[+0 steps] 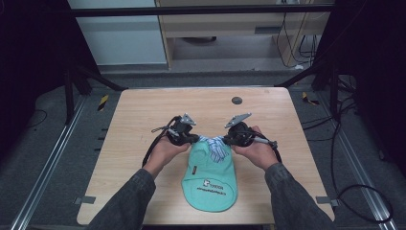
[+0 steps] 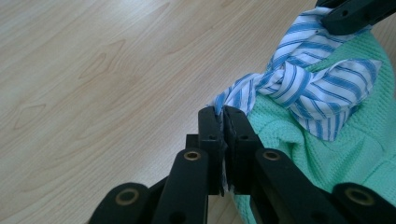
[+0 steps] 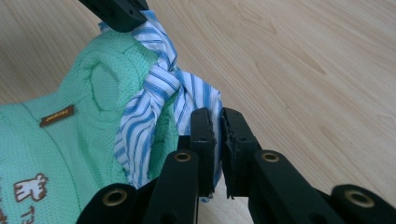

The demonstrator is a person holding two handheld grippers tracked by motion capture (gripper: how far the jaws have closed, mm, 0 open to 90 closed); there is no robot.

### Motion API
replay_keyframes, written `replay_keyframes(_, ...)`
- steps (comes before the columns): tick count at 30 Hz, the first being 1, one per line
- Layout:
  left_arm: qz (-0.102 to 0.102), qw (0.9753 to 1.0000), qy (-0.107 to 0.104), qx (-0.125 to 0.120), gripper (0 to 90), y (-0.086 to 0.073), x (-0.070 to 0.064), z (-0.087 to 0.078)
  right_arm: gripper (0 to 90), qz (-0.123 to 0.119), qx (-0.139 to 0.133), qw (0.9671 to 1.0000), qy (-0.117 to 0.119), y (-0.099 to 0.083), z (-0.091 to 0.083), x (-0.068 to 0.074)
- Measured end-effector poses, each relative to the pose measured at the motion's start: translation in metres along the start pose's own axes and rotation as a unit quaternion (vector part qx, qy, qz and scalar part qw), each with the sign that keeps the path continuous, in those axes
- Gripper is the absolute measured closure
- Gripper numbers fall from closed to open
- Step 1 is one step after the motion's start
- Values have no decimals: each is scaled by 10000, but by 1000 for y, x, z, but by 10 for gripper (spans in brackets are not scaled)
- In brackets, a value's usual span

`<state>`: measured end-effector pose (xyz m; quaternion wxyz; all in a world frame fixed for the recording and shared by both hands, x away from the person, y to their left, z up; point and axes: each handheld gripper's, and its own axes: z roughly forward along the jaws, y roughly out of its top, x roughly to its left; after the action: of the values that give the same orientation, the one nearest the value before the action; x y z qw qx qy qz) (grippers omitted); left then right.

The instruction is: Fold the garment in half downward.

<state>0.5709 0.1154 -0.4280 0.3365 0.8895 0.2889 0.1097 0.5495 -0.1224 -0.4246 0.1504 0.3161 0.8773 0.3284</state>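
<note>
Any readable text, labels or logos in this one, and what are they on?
Brown tag on the green garment: script too small to read.
White print on the green garment: a figure and two lines of letters, too blurred to read.
Striped tie: no text.

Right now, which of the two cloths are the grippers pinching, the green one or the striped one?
The striped cloth: each gripper, left and right, clamps an end of it. The green cloth just lies underneath.
</note>
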Motion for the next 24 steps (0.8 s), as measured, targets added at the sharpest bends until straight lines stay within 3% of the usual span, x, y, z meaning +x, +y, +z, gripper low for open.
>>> replay_keyframes(10,186,9998,81,-10,866,12,1,-8,839,-104,-35,9999,-29,7,-8,-5)
replay_keyframes(24,268,9995,128,-81,867,21,6,-21,839,-296,-139,9994,-69,22,-20,-4)
